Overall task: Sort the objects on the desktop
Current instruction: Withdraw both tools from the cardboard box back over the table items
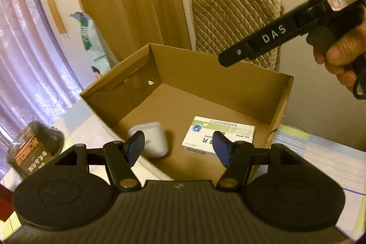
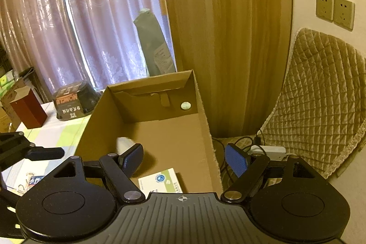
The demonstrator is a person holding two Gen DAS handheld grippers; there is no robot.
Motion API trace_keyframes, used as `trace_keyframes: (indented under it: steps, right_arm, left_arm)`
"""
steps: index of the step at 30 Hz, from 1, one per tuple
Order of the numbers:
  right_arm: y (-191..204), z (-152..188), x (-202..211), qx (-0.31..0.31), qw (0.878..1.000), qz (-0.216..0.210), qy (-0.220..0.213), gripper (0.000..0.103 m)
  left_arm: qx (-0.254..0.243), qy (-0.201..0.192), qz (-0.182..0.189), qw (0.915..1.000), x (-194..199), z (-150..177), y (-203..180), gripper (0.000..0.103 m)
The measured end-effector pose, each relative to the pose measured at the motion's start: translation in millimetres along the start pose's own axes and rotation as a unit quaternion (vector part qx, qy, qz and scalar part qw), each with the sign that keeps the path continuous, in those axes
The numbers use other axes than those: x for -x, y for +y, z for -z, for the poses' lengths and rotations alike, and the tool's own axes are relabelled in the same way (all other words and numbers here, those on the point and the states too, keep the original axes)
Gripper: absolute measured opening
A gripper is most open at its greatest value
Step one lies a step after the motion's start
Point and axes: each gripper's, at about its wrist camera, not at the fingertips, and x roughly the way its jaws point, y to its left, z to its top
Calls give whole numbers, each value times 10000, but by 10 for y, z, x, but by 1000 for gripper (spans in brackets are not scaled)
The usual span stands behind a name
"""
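An open cardboard box [image 1: 281, 104] stands on the table. Inside it lie a white and green medicine box [image 1: 219, 136] and a small white rounded case [image 1: 148, 138]. My left gripper [image 1: 178, 148] hovers open over the box's near edge, with nothing between its fingers. My right gripper [image 1: 228, 58], held by a hand [image 1: 338, 54], hangs above the box's far right corner. In the right wrist view my right gripper [image 2: 184, 159] is open and empty above the cardboard box [image 2: 205, 120], with the medicine box [image 2: 160, 180] and the white case [image 2: 124, 143] below it.
A dark tub with a printed label [image 2: 71, 102] and a red-brown carton [image 2: 28, 109] stand on the table left of the box. A small packet [image 2: 34, 180] lies near the table's front. A quilted chair [image 2: 320, 95] and cables [image 2: 242, 143] are to the right.
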Motion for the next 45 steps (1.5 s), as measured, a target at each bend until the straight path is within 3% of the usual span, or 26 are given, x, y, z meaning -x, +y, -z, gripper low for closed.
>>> trace_keyframes:
  steps: [12,25,26,29,36,45]
  right_arm:
    - [315,31,302,74,9997,-211,-79,81]
    - [1065,353,1032,346,9942,-936,-408,81]
    - [1130,417,1063,339,9936,-1009,-379,81]
    - [1314,631,1149,320,9917,-1202,-331,103]
    - [1690,1172,1017,285,9880,-1508,177,103]
    - [1921,1696,518,-17,9806,-1766,845,103]
  left_arm:
    - [439,-38,-320,9985,623,261,143,61]
    - [1088,340,-916,9893,1583,1149,316,67]
    - [1149,374,-955,9881,1657,1232,315,69]
    - [1283,504,-1062,9847,1856,1487,274,70]
    - [1568,799,-1265,9762,2113,2012,190,73]
    - [1966,1016,-1664,9609,1942,2331,208,81]
